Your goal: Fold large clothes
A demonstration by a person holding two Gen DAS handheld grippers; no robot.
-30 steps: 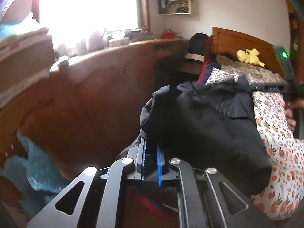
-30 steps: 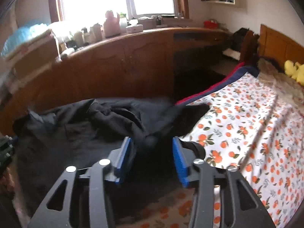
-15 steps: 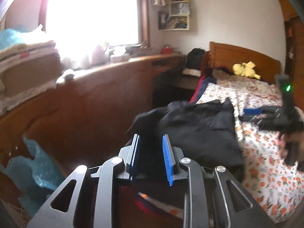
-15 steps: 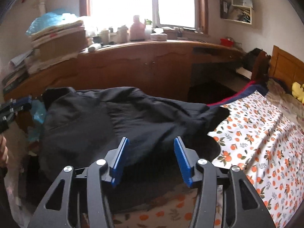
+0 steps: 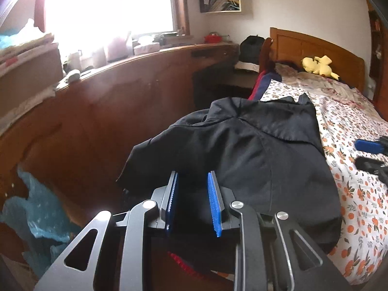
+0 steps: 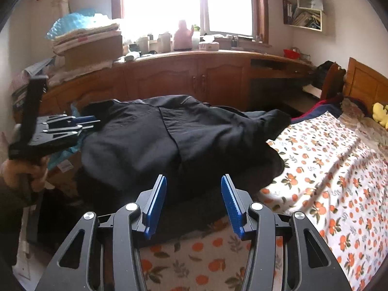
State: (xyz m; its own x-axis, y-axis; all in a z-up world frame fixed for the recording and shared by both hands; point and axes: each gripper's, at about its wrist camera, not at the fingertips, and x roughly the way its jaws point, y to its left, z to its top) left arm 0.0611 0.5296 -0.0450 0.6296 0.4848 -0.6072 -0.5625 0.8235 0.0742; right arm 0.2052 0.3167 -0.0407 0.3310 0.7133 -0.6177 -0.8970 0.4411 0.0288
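- One black jacket point(image 6: 184, 140) lies bunched on the near corner of the bed point(image 6: 327, 169), with its left edge hanging over the side toward the wooden cabinets point(image 6: 184, 77).
- It looks partly gathered onto itself, but it is lumpy and uneven. I judge the fold to be under way and not yet neat; squaring, flattening and further folds are left.
- The left gripper point(image 5: 192, 201) hovers over the jacket's near hem with its fingers parted and no cloth between them.
- The right gripper point(image 6: 192, 206) is also released, its fingers spread wide and empty just short of the jacket.
- Count: one garment to fold, two grippers, one yellow plush toy point(image 5: 317, 65) by the headboard, and one hand point(image 6: 21, 172) visible, gripping the left tool.
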